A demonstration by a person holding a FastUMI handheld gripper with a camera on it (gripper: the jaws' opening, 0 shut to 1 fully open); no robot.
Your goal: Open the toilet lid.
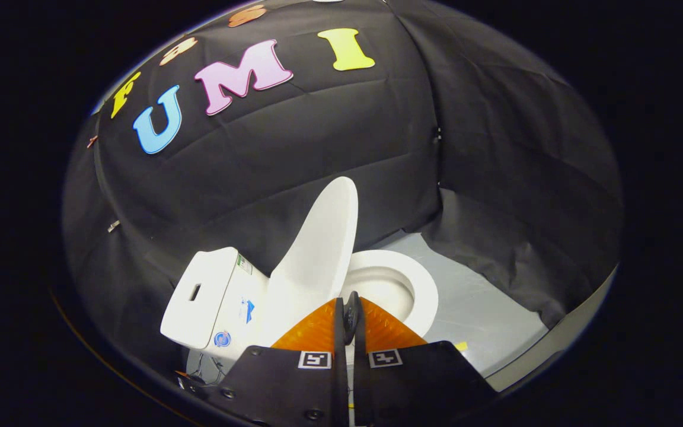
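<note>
Cloth-walled test booth (318,148) around a toilet (318,267)

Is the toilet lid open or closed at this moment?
Open. The lid stands raised above the bowl, whose opening is exposed. The gripper has its fingers closed together, holding nothing.

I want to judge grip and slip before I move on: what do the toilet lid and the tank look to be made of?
The toilet lid, raised above the bowl, looks like thin moulded plastic: smooth, matte white, with an even, soft sheen. The tank has thicker rounded walls and a glossier white surface, so probably glazed ceramic, though hard plastic is possible. The gripper has its fingers together, holding nothing.
</note>
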